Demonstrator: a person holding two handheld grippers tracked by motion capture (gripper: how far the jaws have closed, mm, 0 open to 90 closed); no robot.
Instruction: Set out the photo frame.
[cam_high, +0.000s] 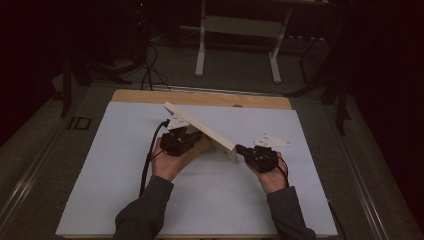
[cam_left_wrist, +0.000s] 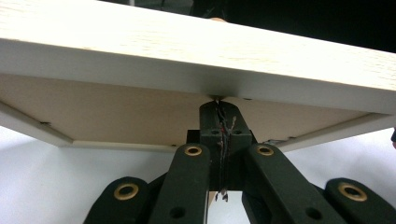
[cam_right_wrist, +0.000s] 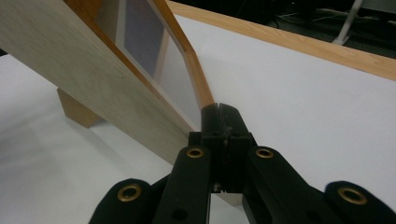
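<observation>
A pale wooden frame (cam_high: 200, 127) stands tilted on the white mat (cam_high: 210, 200), running from back left to front right. My left gripper (cam_high: 199, 135) is shut, and its tips touch the frame's lower edge from the near side. In the left gripper view, the closed tips (cam_left_wrist: 218, 105) meet the underside of the frame (cam_left_wrist: 187, 46), with nothing held between them. My right gripper (cam_high: 239, 148) is also shut, with its tips at the frame's near right end. The right gripper view shows those tips (cam_right_wrist: 222, 109) against the corner of the frame (cam_right_wrist: 70, 65), which has an inset panel.
The table's wooden edge (cam_high: 200, 97) runs along the back of the mat. A small wooden block (cam_right_wrist: 77, 109) sits under the frame. Beyond the table, a white-legged stand (cam_high: 240, 30) and cables (cam_high: 147, 65) are on the dark floor.
</observation>
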